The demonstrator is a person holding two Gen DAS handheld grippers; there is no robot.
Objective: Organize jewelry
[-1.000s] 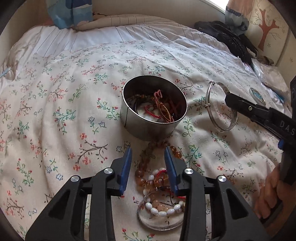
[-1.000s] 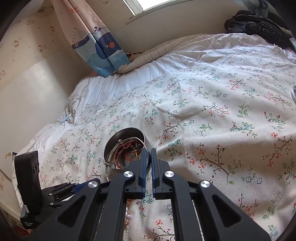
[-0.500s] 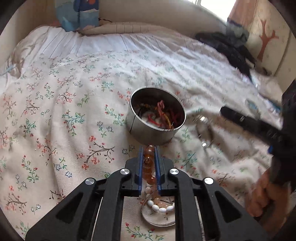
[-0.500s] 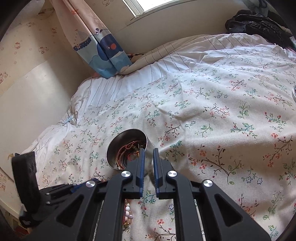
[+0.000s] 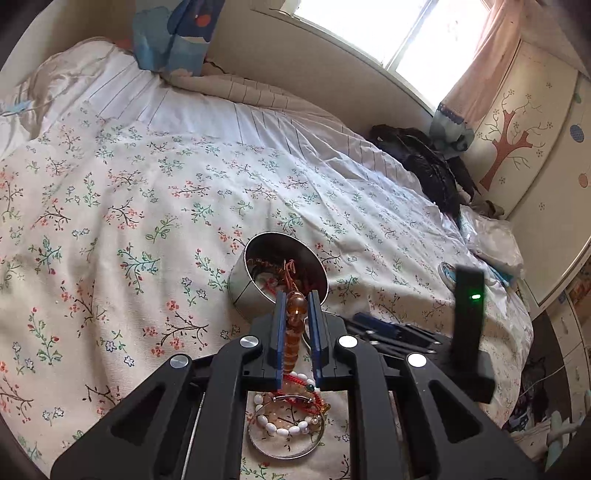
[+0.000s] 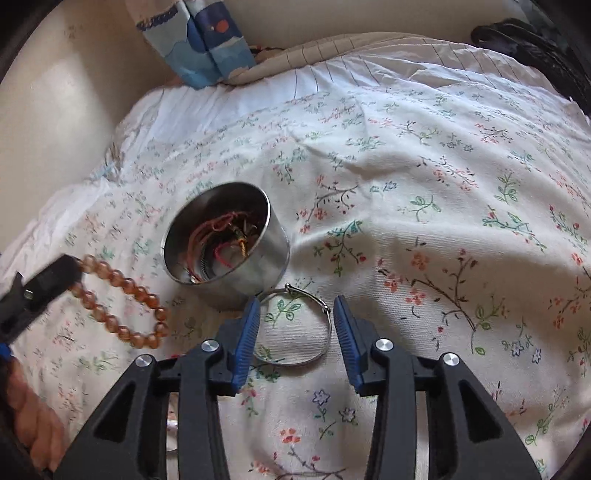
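Note:
A round steel tin with cords and bracelets inside stands on the flowered bedspread; it also shows in the right wrist view. My left gripper is shut on an amber bead bracelet, lifted just short of the tin; the bracelet hangs as a loop in the right wrist view. Below it lies a clear dish with a white bead bracelet and a red cord. My right gripper is open, its fingers either side of a thin silver bangle lying flat beside the tin.
A dark garment lies at the far right of the bed. A striped pillow and a blue curtain are at the head, with a window beyond. A small round item lies near the right edge.
My left gripper closed on the amber bracelet and lifted it off the pile. My right gripper opened, letting the silver bangle lie on the bedspread beside the tin, and now straddles it.

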